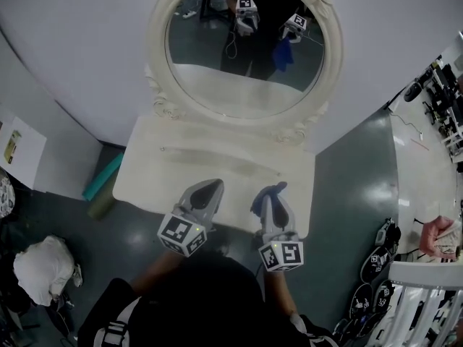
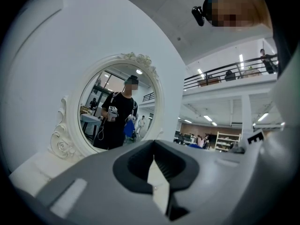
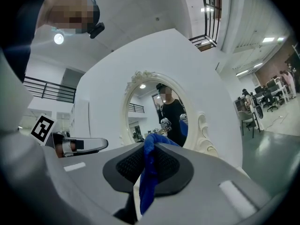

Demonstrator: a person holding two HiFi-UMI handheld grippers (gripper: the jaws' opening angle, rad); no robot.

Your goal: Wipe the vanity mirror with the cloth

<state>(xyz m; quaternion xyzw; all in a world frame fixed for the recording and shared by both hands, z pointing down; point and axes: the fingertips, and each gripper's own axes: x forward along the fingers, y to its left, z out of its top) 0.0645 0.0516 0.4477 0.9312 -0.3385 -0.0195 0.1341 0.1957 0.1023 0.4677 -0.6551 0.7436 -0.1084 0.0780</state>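
An oval vanity mirror (image 1: 242, 45) in an ornate cream frame stands at the back of a small cream vanity table (image 1: 166, 166). The mirror also shows in the left gripper view as the mirror (image 2: 115, 109) and in the right gripper view as the mirror (image 3: 161, 114). My right gripper (image 1: 271, 191) is shut on a blue cloth (image 1: 266, 194) over the table's front right; the cloth (image 3: 149, 172) hangs between its jaws. My left gripper (image 1: 208, 188) hovers over the table's front, jaws closed with nothing between them. Both grippers are well short of the glass.
A white wall rises behind the mirror. A teal bar (image 1: 103, 176) leans by the table's left side. A white bundle (image 1: 43, 266) lies on the dark floor at left. A white counter (image 1: 423, 157) and several spare grippers (image 1: 376, 262) are at right.
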